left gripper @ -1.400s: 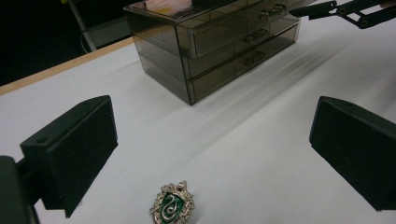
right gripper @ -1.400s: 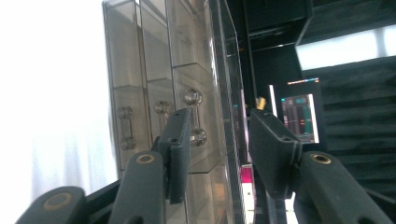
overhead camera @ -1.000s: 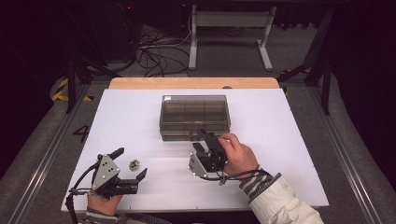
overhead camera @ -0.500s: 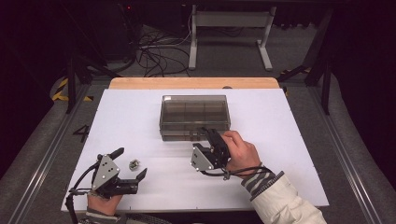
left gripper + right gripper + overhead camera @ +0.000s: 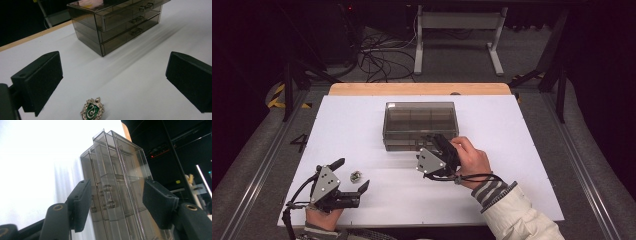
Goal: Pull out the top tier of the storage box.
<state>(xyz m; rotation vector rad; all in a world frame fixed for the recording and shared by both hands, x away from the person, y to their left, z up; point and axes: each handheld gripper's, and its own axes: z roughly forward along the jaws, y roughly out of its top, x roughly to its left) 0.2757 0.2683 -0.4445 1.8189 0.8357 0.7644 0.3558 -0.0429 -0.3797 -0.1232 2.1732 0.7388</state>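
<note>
On the white table (image 5: pixel 362 125), we see a smoky translucent drawer box (image 5: pixel 420 125) standing near the middle, its small handles facing the person. The right gripper (image 5: pixel 435 145) sits close against the box's front, turned on its side, jaws spread apart with a drawer handle (image 5: pixel 108 196) between them and nothing clamped. Well apart, near the table's front-left corner, the left gripper (image 5: pixel 349 175) rests with jaws wide apart around a green and silver crest pin (image 5: pixel 93 110), which lies on the table, untouched.

Smoky-grey drawer box (image 5: pixel 420 122) — green-silver crest pin (image 5: pixel 93 110)
</note>
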